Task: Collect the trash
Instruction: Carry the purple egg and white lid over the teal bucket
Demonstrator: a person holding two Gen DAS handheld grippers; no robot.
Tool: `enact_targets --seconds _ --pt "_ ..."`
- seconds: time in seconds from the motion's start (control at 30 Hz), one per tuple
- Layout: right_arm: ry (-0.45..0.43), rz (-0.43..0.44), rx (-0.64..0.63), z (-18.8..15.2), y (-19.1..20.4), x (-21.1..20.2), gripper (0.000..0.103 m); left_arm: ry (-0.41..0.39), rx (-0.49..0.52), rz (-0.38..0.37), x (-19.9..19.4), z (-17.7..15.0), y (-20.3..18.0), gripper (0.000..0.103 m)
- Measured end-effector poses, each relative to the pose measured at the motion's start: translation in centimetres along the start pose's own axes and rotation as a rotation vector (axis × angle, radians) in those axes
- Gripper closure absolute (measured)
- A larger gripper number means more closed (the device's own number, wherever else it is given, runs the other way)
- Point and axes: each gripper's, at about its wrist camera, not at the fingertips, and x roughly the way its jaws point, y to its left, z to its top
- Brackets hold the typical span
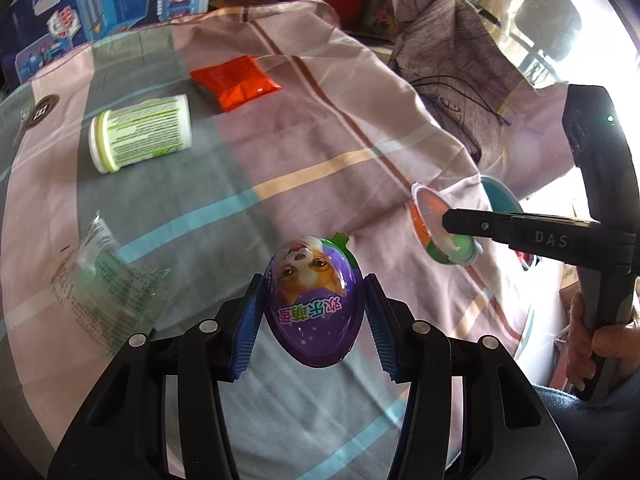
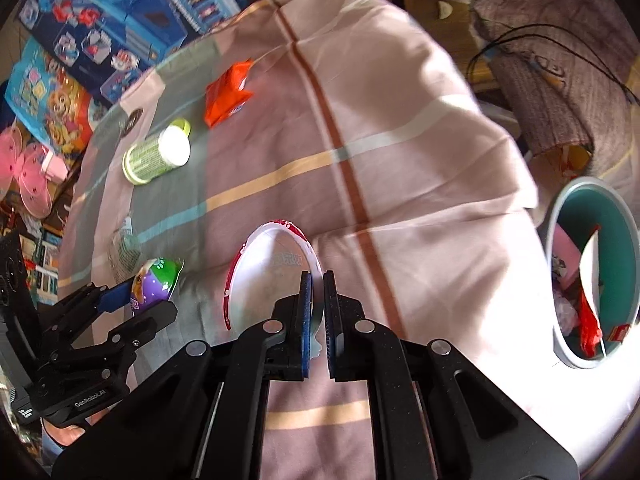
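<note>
While glossy, purple egg [image 1: 314, 304] fills left claw [image 1: 314, 312].

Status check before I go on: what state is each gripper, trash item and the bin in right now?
left gripper: shut on purple egg
right gripper: shut on white egg half
green canister: on its side, lid on
orange packet: lying flat on cloth
clear wrapper: crumpled on cloth
bin: open, trash inside

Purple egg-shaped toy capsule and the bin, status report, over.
Left gripper shut on purple egg-shaped toy capsule. Right gripper shut on white egg-shaped half shell. Teal round bin to the right, path looks clear.
</note>
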Motion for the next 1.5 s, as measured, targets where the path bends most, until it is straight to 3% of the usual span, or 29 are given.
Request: enact_targets --seconds 0.3,0.73,0.93,1.5 --pt "-0.08 -0.013 0.14 -1.2 -7.0 -4.0 0.097 -0.005 0.092 -0.038 1.3 2.6 -5.9 0.052" --pt "-0.214 -0.045 0.316 -3.9 -18.2 -10.0 0.097 0.0 0.324 -0.1 4.7 5.8 -19.4 0.052" --pt "-0.247 -0.058 0.371 -4.9 -22.8 -11.6 0.097 0.027 0.365 -0.114 6.7 6.5 -24.0 0.052" --pt "-0.227 -0.081 0.509 -6.9 -30.6 -12.2 0.097 0.114 0.44 -0.142 12.3 7.0 -31.7 0.052"
